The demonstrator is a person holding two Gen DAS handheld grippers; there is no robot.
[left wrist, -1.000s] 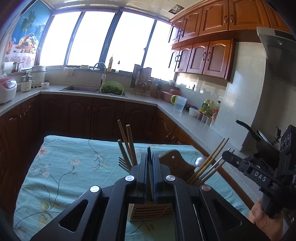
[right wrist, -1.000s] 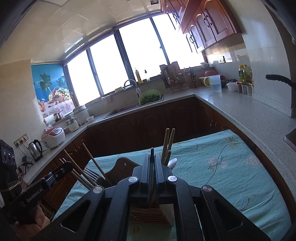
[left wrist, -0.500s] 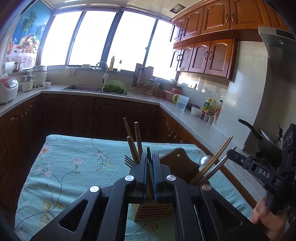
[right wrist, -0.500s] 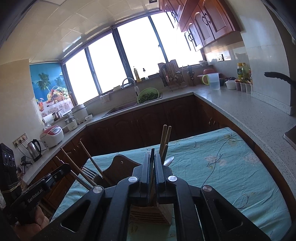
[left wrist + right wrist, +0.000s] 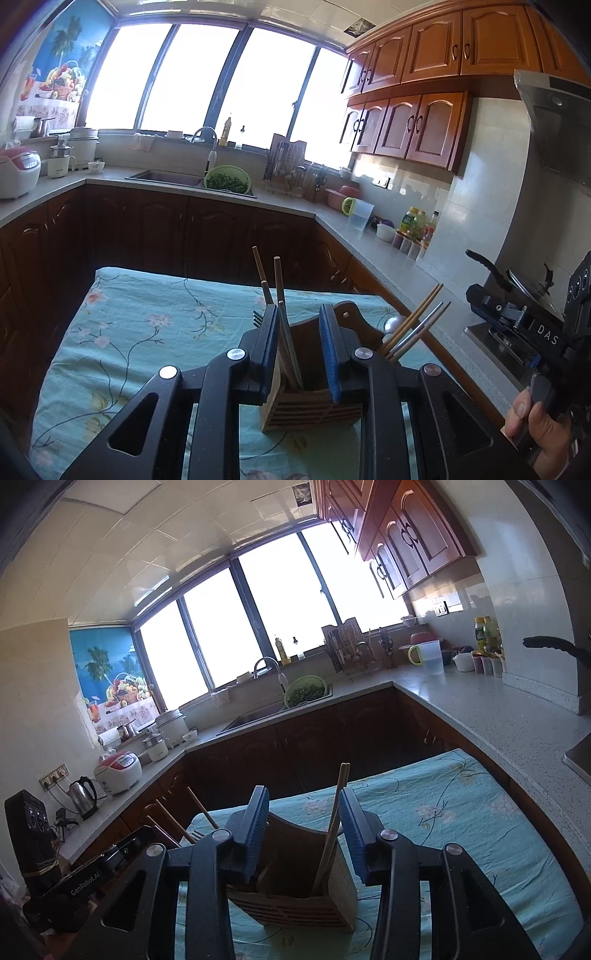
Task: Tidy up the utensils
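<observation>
Both tools just opening, nothing gripped: left tool, right tool. Chopsticks already in wooden holder ahead; nothing visibly left.

Black left gripper; blue-padded fingers; silver screws.

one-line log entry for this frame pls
left gripper: jaws just opened, clear of chopsticks | right gripper: jaws just opened, nothing gripped | utensils in wooden holder on floral cloth
</observation>
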